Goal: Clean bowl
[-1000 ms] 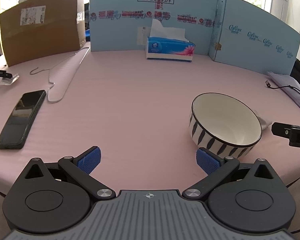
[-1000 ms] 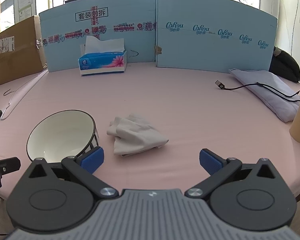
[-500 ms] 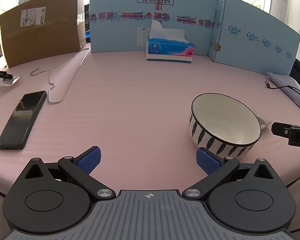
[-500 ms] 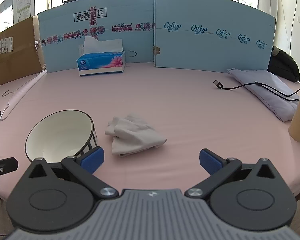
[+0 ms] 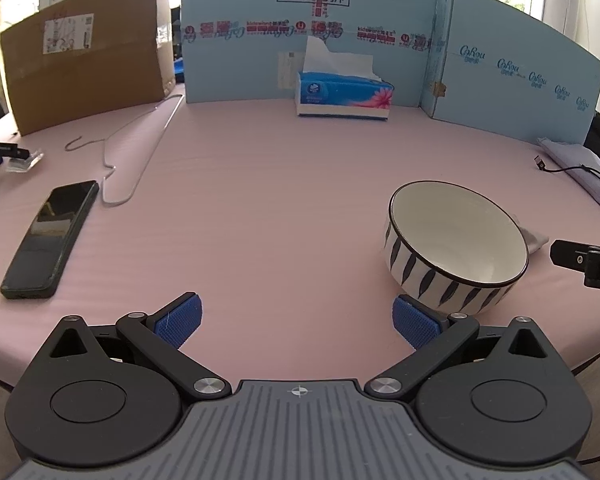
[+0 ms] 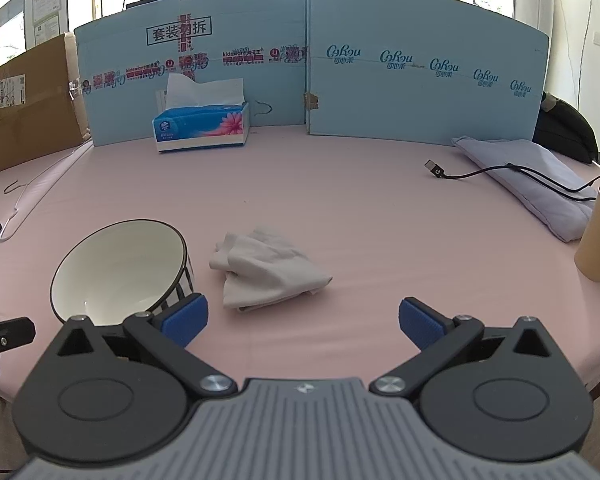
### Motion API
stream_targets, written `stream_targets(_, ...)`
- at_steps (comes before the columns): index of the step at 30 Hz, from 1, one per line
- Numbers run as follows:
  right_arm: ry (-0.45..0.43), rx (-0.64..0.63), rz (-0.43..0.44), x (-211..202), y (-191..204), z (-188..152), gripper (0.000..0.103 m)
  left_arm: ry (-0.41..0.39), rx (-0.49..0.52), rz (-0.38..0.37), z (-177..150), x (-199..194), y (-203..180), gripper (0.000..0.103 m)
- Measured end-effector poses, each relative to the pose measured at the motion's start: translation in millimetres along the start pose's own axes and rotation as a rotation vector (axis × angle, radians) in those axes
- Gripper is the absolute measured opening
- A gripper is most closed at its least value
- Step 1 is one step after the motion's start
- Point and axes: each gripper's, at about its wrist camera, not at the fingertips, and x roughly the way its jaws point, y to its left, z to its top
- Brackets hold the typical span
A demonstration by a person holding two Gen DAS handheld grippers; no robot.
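Bare pink table (image 6: 340, 200) lies ahead of the right gripper (image 6: 303, 320), only the crumpled cloth (image 6: 266, 274) and bowl (image 6: 120, 270) flanking its left.

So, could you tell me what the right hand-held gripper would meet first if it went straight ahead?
Probably the crumpled white cloth on the pink table, just left of the open right hand-held gripper's centre line; depth is uncertain.
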Motion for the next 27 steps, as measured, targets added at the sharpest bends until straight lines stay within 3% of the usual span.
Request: stream_targets(27,-0.001,0.0,-0.002,-2.0,-0.5,-1.3,0.103,-0.007,-0.007,0.022,5.7,-0.5,2.1,0.103)
